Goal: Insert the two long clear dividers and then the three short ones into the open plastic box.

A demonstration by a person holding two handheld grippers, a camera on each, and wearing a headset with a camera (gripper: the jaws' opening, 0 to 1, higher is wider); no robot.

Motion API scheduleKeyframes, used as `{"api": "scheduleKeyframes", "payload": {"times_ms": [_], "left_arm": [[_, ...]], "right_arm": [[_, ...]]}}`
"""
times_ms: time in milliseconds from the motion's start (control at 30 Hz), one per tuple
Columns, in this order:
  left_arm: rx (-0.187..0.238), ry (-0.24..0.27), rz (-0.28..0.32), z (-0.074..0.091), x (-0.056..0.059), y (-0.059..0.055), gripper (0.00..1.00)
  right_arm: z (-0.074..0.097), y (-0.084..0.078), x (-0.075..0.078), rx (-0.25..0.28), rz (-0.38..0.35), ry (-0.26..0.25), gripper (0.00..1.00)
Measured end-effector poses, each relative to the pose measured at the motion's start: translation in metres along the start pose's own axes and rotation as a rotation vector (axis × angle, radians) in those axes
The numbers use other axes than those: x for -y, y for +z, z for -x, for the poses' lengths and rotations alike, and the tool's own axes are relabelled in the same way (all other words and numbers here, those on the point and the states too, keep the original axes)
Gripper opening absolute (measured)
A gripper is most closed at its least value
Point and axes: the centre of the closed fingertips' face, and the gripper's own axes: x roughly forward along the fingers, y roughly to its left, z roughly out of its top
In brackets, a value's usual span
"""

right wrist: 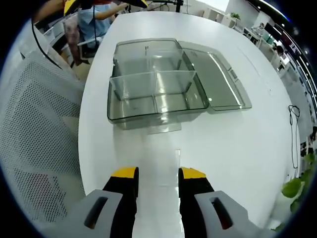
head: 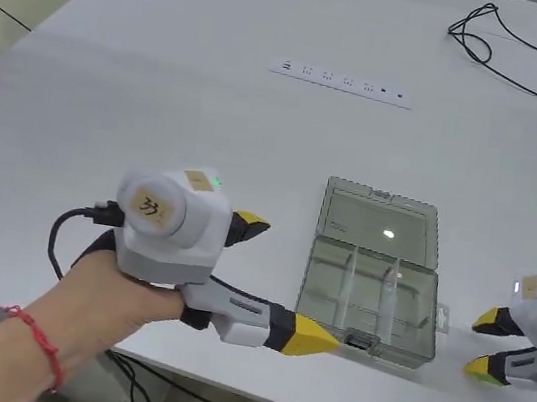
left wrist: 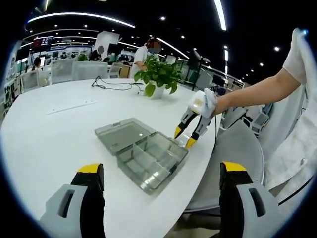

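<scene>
The open plastic box (head: 368, 343) lay near the front edge of the bench (head: 163, 94), its lid (head: 382, 221) folded flat behind it. The job looked partly done. In the head view two clear dividers (head: 346, 289) ran from front to back inside the tray, and the right gripper view showed what seemed to be a cross wall meeting one of them, but the exact number fitted could not be made out through the clear plastic. A loose clear piece (right wrist: 163, 130) lay on the bench just beside the box wall nearest the right gripper (head: 486, 343), so at least some short ones probably remained to go in. The right gripper's fingers stood a little apart, with a faint clear shape in the gap. Whether they gripped it could not be told. The left gripper (head: 282, 281) hung at the bench's near edge just left of the box, its fingers spread wide and holding nothing. Room was tight at the front, where the box almost reached the edge. Behind the lid the bench ran bare up to a power strip (head: 342, 81) and a black cable (head: 494, 48), well apart from the work, and both sides of the box were free for an approach.
</scene>
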Motion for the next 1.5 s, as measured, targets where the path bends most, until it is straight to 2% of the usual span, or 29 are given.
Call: {"api": "scheduleKeyframes", "payload": {"times_ms": [267,467,500,700,800,1067,1200,1500], "left_arm": [[0.014,-0.006,0.002,0.000,0.003,0.006,0.98],[0.025,-0.025,0.024,-0.004,0.009,0.014,0.95],[0.032,-0.031,0.029,-0.004,0.011,0.018,0.94],[0.056,-0.058,0.067,-0.009,0.018,0.032,0.90],[0.067,-0.078,0.102,-0.012,0.022,0.038,0.88],[0.087,-0.138,0.217,-0.018,0.035,0.050,0.74],[0.082,-0.161,0.267,-0.021,0.041,0.050,0.68],[0.075,-0.222,0.392,-0.029,0.054,0.049,0.48]], "right_arm": [[0.023,0.020,-0.003,0.072,-0.020,-0.061,0.33],[0.046,0.053,-0.008,0.165,-0.017,-0.117,0.33],[0.043,0.054,-0.007,0.173,-0.011,-0.121,0.33],[0.067,0.093,-0.018,0.240,0.022,-0.164,0.33],[0.070,0.098,-0.014,0.259,0.042,-0.178,0.33],[0.085,0.126,-0.028,0.271,0.118,-0.216,0.33],[0.087,0.134,-0.035,0.260,0.165,-0.231,0.33],[0.093,0.150,-0.046,0.256,0.215,-0.249,0.33]]}}
